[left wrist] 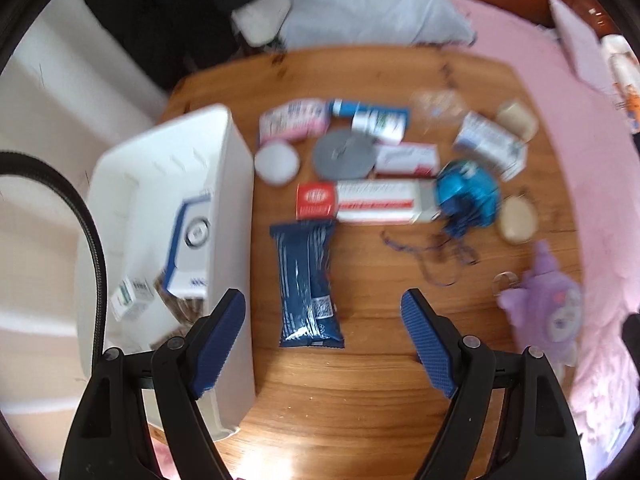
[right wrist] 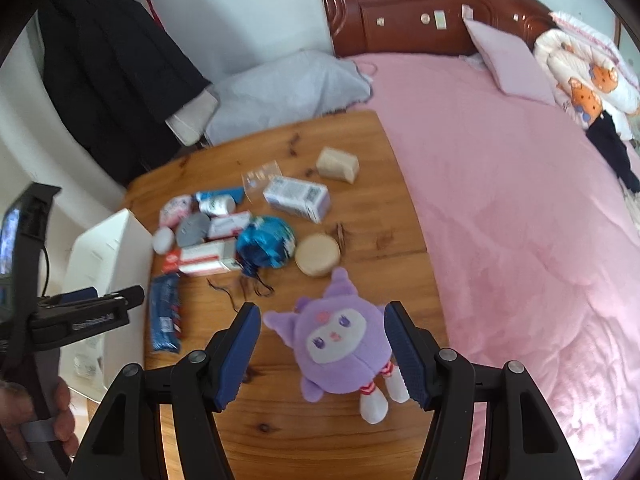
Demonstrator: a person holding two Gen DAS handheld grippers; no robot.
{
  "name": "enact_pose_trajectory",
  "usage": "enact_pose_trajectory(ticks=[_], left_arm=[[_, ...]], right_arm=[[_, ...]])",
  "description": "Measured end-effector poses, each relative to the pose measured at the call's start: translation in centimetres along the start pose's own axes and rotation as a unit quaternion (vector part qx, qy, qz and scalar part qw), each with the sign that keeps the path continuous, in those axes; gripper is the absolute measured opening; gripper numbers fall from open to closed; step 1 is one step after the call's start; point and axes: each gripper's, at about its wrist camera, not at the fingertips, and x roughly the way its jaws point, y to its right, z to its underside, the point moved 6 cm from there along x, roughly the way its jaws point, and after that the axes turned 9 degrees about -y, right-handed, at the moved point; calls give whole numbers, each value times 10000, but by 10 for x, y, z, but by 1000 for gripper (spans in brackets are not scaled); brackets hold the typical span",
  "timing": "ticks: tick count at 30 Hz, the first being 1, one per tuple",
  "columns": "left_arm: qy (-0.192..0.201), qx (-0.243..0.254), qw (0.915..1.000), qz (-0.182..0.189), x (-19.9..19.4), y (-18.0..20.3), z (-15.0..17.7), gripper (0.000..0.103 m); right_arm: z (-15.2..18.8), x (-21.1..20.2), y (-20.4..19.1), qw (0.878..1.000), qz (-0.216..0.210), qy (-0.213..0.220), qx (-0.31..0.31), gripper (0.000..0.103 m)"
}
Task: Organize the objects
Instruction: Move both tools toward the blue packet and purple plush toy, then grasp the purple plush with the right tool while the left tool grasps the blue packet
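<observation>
My left gripper [left wrist: 324,302] hangs open over the wooden table [left wrist: 360,392], pointing down. A navy snack packet [left wrist: 306,280] lies lengthwise below its fingers, which do not touch it. Just to the left stands a white bin [left wrist: 236,208] holding a blue-and-white box [left wrist: 192,240] and a small box [left wrist: 132,296]. My right gripper [right wrist: 322,310] is open above a purple plush toy [right wrist: 340,344], which lies face up on the table between the blue pads; there is a gap at the left pad. The left gripper [right wrist: 132,296] also shows at the left of the right wrist view, beside the bin [right wrist: 132,240].
Clustered mid-table are a red-and-white box [right wrist: 204,258], a grey disc [right wrist: 192,228], a blue foil ball [right wrist: 264,248] with dark thread [right wrist: 244,284], a round beige puck [right wrist: 318,256], a white carton [right wrist: 298,196] and a beige block [right wrist: 338,164]. A pink bed [right wrist: 520,220] borders the table's right edge.
</observation>
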Motion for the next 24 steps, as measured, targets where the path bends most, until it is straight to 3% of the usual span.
enact_pose_trajectory(ticks=[6, 18, 24], left_arm=[[-416, -137, 9986, -293, 52, 6, 7, 83], [-834, -843, 9926, -259, 96, -7, 6, 83], [-708, -961, 9924, -296, 96, -7, 3, 83]], right_arm=[[13, 26, 2, 9993, 147, -232, -273, 65], [20, 51, -1, 9963, 390, -356, -674, 65], [17, 60, 0, 9953, 513, -392, -722, 65]])
